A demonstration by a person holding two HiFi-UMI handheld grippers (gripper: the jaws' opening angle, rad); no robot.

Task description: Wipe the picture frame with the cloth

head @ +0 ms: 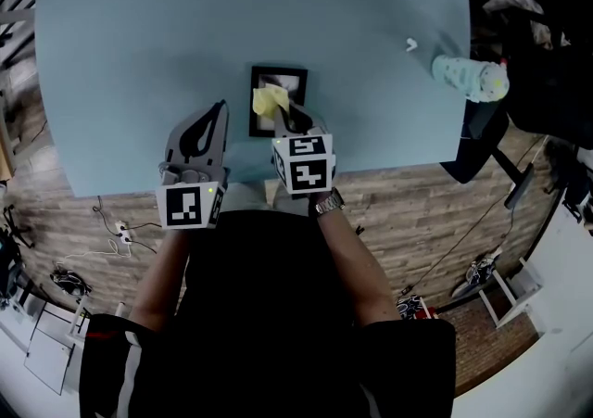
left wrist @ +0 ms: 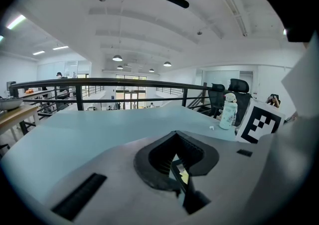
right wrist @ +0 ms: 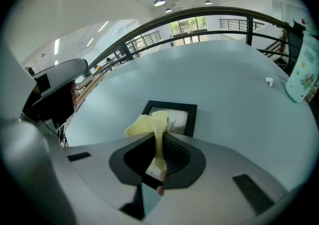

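Pinching the yellow cloth (right wrist: 148, 123) in its jaws so a loose tuft hangs over the picture frame (head: 298, 79), the right gripper (head: 295, 117) looks poised to wipe, the left gripper (head: 220, 108), jaws pressed together on nothing, idles just left of that frame, flat on the counter (head: 139, 36), and a bottle (head: 470, 77) far to its right blocks nothing.

You hold two grippers: left gripper (head: 220, 108), right gripper (head: 291, 116). One table (head: 139, 55). One picture frame (head: 296, 88), table middle. One yellow cloth (head: 268, 102). One patterned bottle (head: 471, 78), far right edge. One small white bit (head: 410, 44), just left of bottle, kind unclear. One watch (head: 327, 206), your right wrist.
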